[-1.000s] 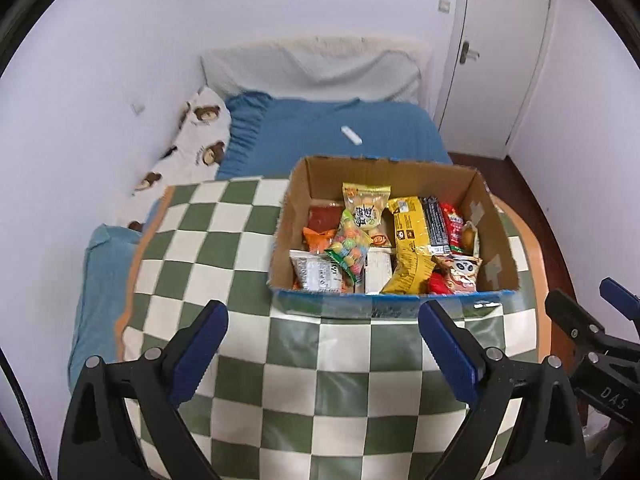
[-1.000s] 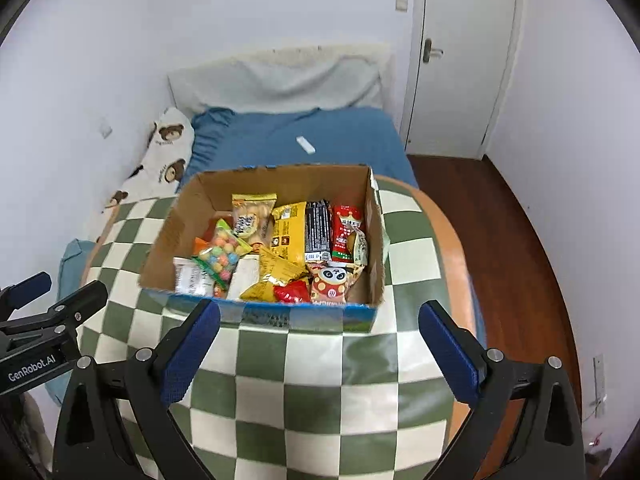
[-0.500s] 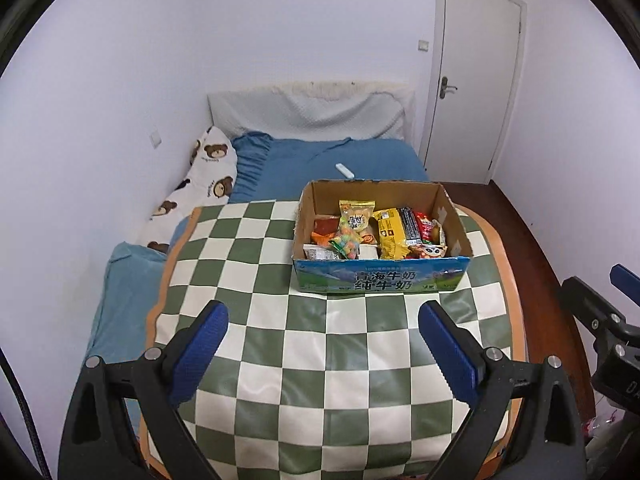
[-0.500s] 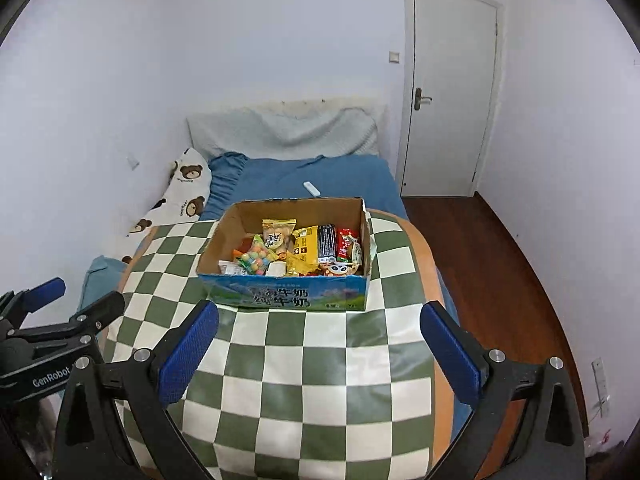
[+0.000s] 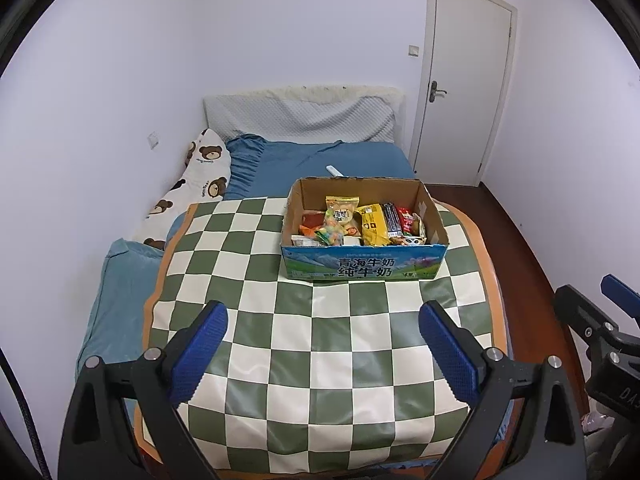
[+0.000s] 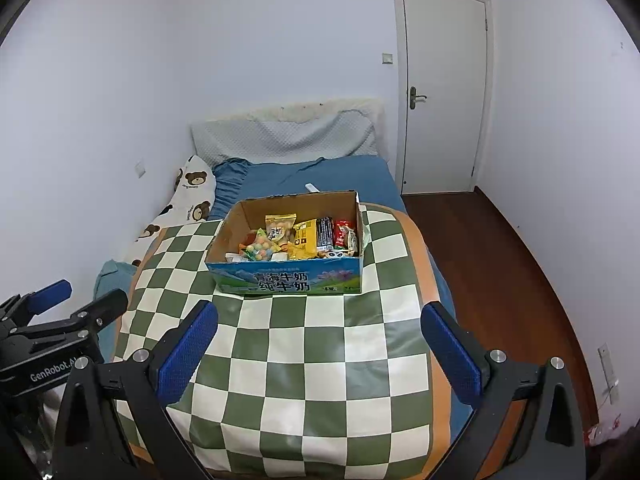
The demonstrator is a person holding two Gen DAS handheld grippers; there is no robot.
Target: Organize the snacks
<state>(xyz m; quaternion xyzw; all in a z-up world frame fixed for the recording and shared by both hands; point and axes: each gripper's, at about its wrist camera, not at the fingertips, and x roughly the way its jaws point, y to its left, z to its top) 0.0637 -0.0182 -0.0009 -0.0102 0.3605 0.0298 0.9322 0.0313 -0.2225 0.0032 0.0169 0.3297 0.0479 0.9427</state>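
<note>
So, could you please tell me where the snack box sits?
The snack box sits on the checkered cloth, toward its far right part, ahead of both tools in either view.

A bed [image 5: 360, 156] with a blue sheet stands against the white wall, its head end topped by a pale quilted pillow [image 5: 300, 116]. A bear-print cushion [image 5: 192, 188] lies along the bed's wall side, and a small white object [image 5: 333, 170] rests on the sheet just behind the box. A green-and-white checkered cloth [image 5: 320, 340] with an orange border covers the near part of the bed. On the cloth, toward its far right, sits an open cardboard box [image 5: 362, 268] filled with snack packets [image 5: 360, 226]. Beside the bed runs a dark wooden floor [image 6: 500, 264].
</note>
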